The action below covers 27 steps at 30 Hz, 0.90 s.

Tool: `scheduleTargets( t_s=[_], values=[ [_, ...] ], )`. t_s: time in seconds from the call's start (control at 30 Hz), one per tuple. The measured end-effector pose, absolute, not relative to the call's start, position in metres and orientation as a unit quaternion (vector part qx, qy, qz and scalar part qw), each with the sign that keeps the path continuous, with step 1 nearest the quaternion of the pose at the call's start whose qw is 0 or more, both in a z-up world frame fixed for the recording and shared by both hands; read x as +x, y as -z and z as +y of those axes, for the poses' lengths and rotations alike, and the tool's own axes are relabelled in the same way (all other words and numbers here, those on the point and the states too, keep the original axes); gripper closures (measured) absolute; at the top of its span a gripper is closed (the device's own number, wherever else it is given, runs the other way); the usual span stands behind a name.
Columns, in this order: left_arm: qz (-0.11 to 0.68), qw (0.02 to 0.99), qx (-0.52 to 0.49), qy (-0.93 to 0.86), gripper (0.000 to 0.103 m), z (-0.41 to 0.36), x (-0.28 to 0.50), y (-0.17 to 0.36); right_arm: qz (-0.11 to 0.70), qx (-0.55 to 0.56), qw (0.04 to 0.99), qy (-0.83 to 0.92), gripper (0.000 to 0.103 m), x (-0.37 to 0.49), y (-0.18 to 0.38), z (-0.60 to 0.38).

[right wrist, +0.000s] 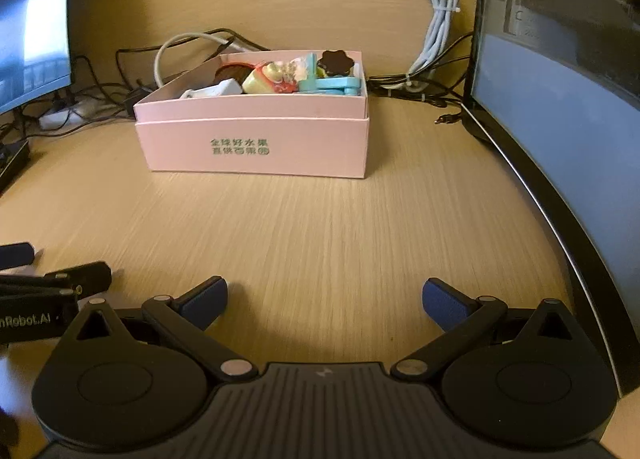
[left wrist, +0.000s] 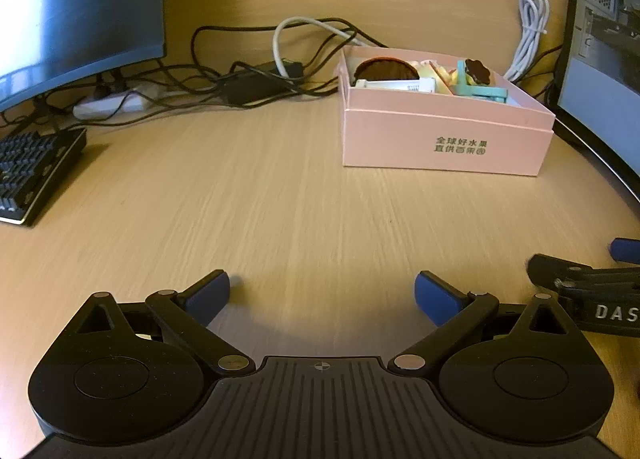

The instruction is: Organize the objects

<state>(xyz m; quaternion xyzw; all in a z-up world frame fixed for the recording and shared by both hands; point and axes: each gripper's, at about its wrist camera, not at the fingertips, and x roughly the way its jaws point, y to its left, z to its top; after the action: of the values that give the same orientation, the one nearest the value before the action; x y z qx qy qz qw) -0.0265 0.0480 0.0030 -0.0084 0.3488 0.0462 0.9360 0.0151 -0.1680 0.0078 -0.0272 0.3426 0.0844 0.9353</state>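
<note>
Wooden desk (left wrist: 280, 195), pale grain, bare across its near half. Curved monitor (left wrist: 72, 7) at the far left, dark keyboard (left wrist: 32, 171) below it at the left edge. Glass-sided computer case (right wrist: 560, 107) along the right edge.

Pink cardboard box (right wrist: 256, 139), open-topped, green printed characters on its front wall, sits on the desk toward the far side, well apart from both grippers. Inside, packed close: a light blue plastic piece (right wrist: 332, 83) at the right, a dark brown flower-shaped item (right wrist: 336, 61) on top of it, a yellow-green and red toy (right wrist: 266, 79) mid-box, a white object (right wrist: 218, 90) at the left front, a brown round thing (left wrist: 384, 69) behind it.

Tangle of black cables (left wrist: 240, 79) and a white power strip (left wrist: 112, 103) behind the box; bundled white cable (right wrist: 440, 11) hangs against the back panel.

Left gripper (left wrist: 322, 295): blue-padded fingers spread wide, nothing between them, low over bare desk. Right gripper (right wrist: 325, 301): likewise spread wide and empty. Each shows at the edge of the other's view, side by side.
</note>
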Motion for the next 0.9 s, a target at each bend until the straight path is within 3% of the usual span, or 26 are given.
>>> scheduleTargets(
  t_s=[0.9],
  values=[
    [0.343, 0.938, -0.010, -0.045, 0.002, 0.0438, -0.0202, -0.0020, 0.340, -0.027, 0.936, -0.084, 0.000, 0.0194, -0.0078, -0.1671]
  ],
)
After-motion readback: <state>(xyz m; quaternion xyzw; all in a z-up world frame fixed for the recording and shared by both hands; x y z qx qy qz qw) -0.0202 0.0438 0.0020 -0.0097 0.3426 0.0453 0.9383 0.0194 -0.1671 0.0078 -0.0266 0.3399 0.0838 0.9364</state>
